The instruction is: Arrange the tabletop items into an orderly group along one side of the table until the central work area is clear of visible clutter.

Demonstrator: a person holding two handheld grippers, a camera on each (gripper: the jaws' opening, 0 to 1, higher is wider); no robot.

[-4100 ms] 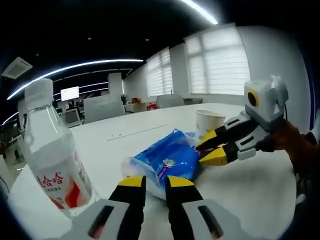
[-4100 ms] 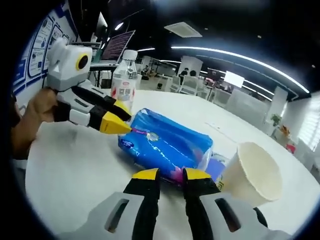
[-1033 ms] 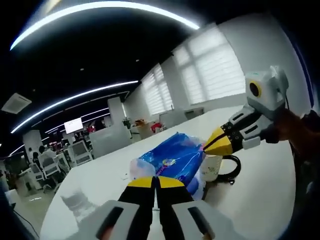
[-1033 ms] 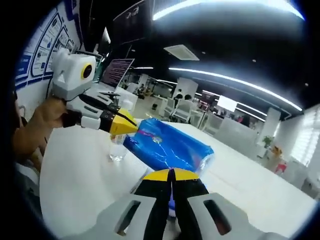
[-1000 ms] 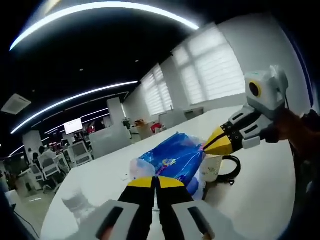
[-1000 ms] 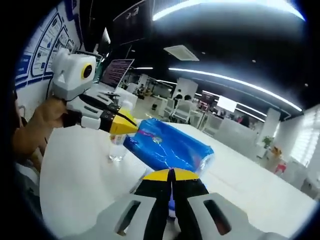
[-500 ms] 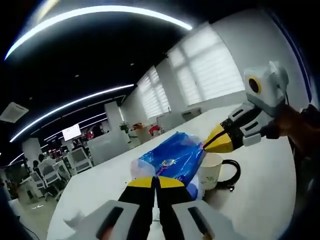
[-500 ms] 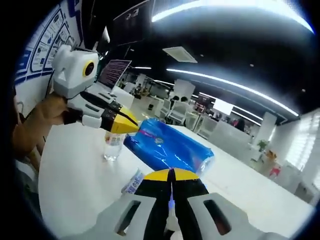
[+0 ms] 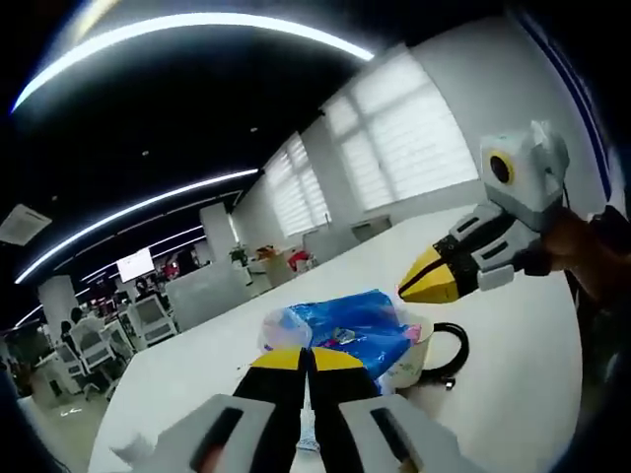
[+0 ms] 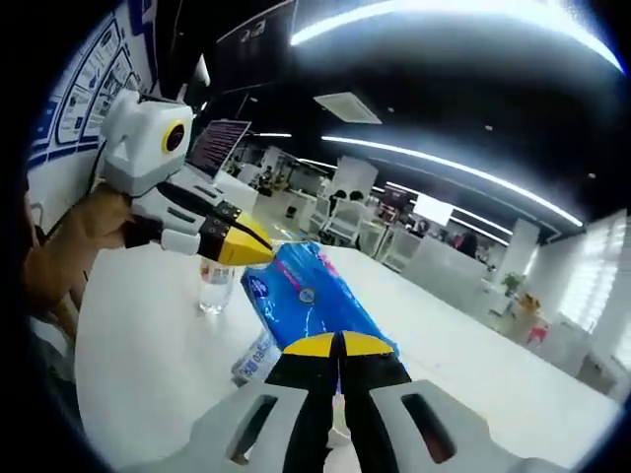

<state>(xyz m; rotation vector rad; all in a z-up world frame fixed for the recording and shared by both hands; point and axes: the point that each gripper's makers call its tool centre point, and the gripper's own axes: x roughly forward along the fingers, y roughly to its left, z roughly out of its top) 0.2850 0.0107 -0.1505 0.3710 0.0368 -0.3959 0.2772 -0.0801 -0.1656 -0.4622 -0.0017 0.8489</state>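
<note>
Progress looks partial, in my judgement: the blue packet (image 9: 350, 333) is held up off the white table (image 9: 513, 384), not yet set down along any side. In the left gripper view it sits at centre frame, just above the left gripper (image 9: 306, 361), whose yellow-tipped jaws are pressed together on its near edge. In the right gripper view the right gripper (image 10: 338, 345) at lower centre is likewise clamped on the packet's other end.

Left on the table are a mug (image 9: 419, 353) with a dark handle, partly behind the packet at centre right of the left gripper view, and a clear bottle (image 10: 216, 286) at centre left of the right gripper view.

A small labelled item (image 10: 256, 360) below the packet is too blurred to identify. The table's near edge is cut off.
</note>
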